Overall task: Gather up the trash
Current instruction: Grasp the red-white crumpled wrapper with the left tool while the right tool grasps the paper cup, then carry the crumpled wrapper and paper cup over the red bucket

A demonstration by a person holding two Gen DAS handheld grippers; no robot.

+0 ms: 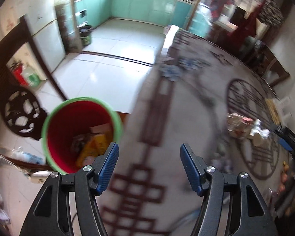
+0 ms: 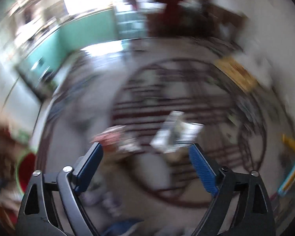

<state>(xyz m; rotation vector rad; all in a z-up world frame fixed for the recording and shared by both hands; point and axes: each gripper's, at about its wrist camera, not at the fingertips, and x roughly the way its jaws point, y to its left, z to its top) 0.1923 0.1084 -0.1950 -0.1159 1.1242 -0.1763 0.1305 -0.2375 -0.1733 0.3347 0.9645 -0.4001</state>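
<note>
Some wrappers already lie in the red bin (image 1: 79,133) beside the table (image 1: 186,118), yet crumpled litter (image 1: 243,126) remains on the tabletop, and both the left gripper (image 1: 149,167) and right gripper (image 2: 145,167) gape empty.

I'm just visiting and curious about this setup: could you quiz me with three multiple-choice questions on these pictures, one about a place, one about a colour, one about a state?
1. Where is the bin?
A. on the table
B. on the floor beside the table
C. on a chair

2. What colour is the bin's rim?
A. green
B. blue
C. black

3. How are the left gripper fingers?
A. closed on paper
B. spread apart, holding nothing
C. out of sight

Answers: 1 B, it stands off the table's edge; 2 A, a green ring tops the red inside; 3 B, only tablecloth shows between them.
</note>
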